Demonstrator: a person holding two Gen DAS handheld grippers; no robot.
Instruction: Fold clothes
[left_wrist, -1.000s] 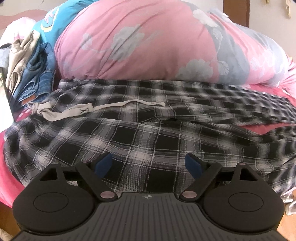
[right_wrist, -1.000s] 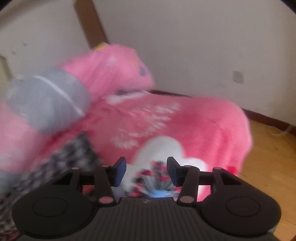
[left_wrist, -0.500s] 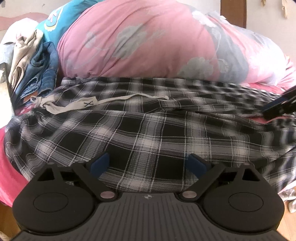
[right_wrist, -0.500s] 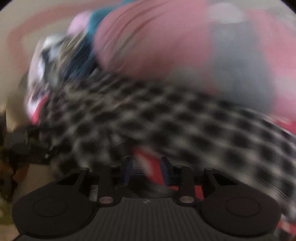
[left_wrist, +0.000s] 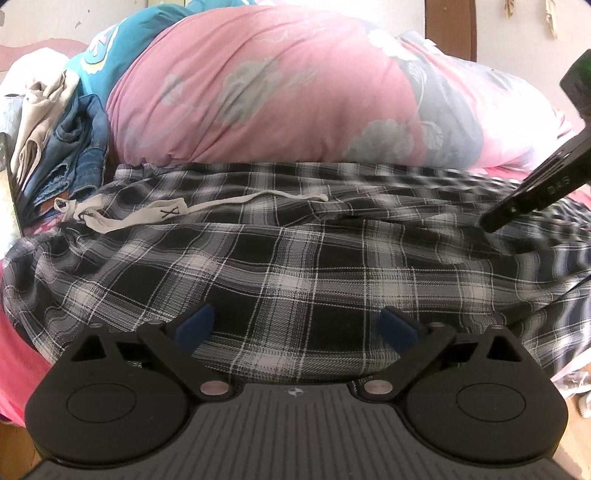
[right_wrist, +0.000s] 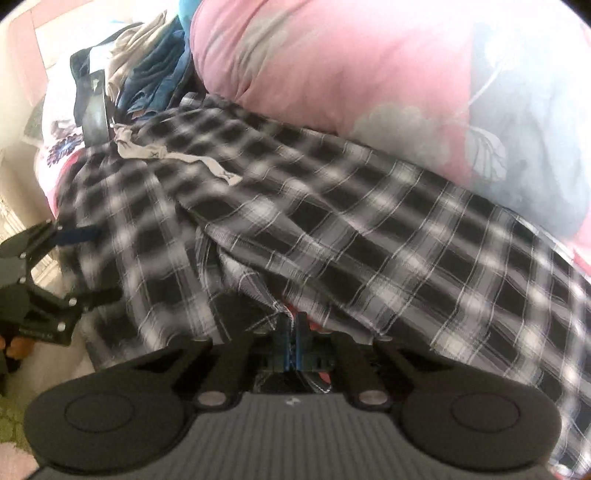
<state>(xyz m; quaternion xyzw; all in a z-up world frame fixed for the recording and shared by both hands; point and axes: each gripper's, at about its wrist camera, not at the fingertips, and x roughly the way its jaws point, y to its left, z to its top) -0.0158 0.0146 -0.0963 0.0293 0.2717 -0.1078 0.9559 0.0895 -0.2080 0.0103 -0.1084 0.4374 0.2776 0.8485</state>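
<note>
Black-and-white plaid trousers (left_wrist: 295, 258) lie spread across the bed, with a beige drawstring (left_wrist: 177, 214) near the waist at the left. My left gripper (left_wrist: 295, 325) hovers over their near edge. Its jaws are opening wide and nothing is between the blue pads. My right gripper (right_wrist: 291, 328) is shut on a hem edge of the plaid trousers (right_wrist: 369, 236), where the cloth bunches at the fingertips. The right gripper (left_wrist: 491, 223) reaches in from the right in the left wrist view. The left gripper (right_wrist: 88, 266) shows at the left edge of the right wrist view.
A bulky pink floral quilt (left_wrist: 277, 96) lies right behind the trousers. Jeans and beige clothes (left_wrist: 70, 147) are piled at the back left, under a teal cloth (left_wrist: 110, 51). The pink bed sheet (left_wrist: 18, 354) shows at the left edge.
My right gripper swung from the bed's far pink end over to the plaid trousers, and its jaws came together. It entered the left wrist view from the right. The left jaws spread slightly wider.
</note>
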